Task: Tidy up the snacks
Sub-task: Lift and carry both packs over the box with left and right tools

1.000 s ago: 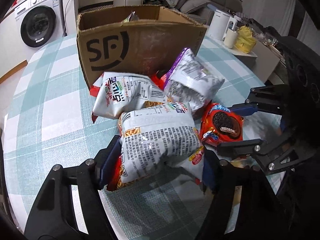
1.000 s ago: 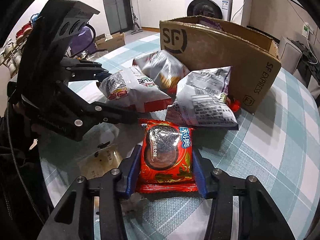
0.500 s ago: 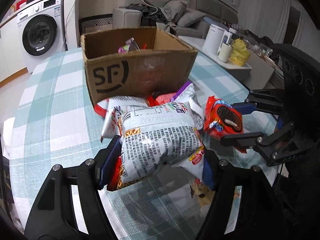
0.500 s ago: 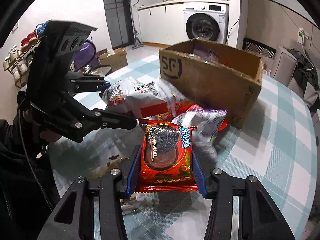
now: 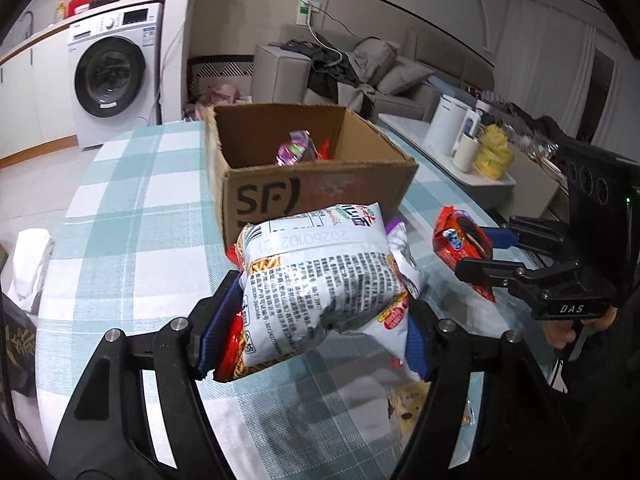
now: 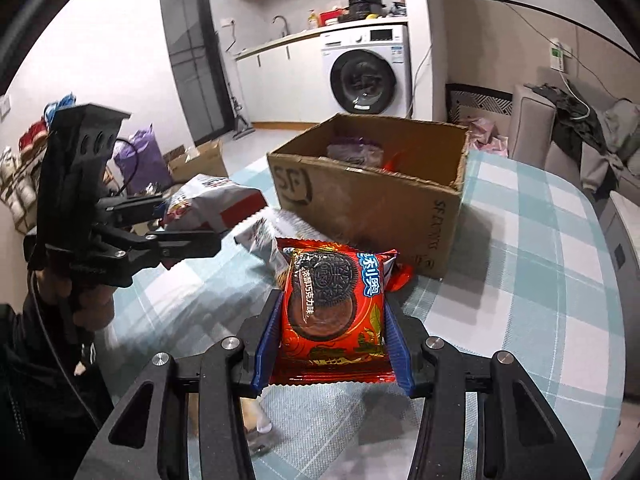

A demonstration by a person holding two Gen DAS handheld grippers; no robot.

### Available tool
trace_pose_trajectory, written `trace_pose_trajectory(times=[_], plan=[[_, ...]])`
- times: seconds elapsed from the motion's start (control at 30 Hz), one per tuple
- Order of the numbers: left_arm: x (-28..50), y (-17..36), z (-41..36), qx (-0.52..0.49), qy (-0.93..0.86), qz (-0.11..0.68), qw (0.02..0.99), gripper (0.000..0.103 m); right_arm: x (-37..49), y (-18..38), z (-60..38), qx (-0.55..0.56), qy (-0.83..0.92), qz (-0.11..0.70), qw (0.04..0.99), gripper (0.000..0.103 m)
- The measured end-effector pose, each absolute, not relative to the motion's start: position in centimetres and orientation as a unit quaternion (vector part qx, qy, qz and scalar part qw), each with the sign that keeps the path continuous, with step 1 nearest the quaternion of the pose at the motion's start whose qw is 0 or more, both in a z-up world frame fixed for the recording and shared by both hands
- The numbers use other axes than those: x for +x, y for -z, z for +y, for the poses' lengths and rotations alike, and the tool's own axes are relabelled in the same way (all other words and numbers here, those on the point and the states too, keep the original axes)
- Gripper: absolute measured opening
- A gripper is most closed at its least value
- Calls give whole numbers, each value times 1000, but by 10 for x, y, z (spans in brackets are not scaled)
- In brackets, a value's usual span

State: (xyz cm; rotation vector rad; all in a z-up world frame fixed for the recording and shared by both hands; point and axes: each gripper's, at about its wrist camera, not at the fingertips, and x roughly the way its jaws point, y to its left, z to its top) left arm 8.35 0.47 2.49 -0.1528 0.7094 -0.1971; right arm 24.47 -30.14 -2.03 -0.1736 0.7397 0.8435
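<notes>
Snacks are up off the table: my left gripper (image 5: pixel 316 320) clamps the silver crinkly noodle bag (image 5: pixel 320 280), my right gripper (image 6: pixel 330 340) the red cookie packet (image 6: pixel 334 304), bound for the brown cardboard box (image 5: pixel 320 188).

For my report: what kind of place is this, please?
Most likely a home, an open kitchen and living room: a washing machine under a counter, a sofa, a kettle.

The left gripper (image 5: pixel 314 320) is held raised above the table, its blue-padded fingers (image 5: pixel 218 320) clamped on a silver bag (image 5: pixel 320 284). The right gripper (image 6: pixel 332 344) is likewise held aloft and level, its fingers (image 6: pixel 268 344) closed on a red packet (image 6: pixel 334 312). The two grippers are kept side by side, apart. A hand (image 5: pixel 568 330) is seen on the right gripper's handle.
</notes>
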Motion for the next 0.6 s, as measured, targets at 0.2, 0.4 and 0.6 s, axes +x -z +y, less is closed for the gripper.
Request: trace_pose_trajectory(times=[0.2, 0.4, 0.6], plan=[[80, -34, 10, -80, 84, 335, 935, 69, 254, 15, -305, -47, -386, 343, 855, 48], [87, -42, 17, -85, 76, 324, 939, 69, 260, 4, -308, -32, -377, 330, 865, 48], [101, -54, 25, -97, 61, 311, 943, 69, 267, -9, -311, -20, -368, 314, 875, 48]])
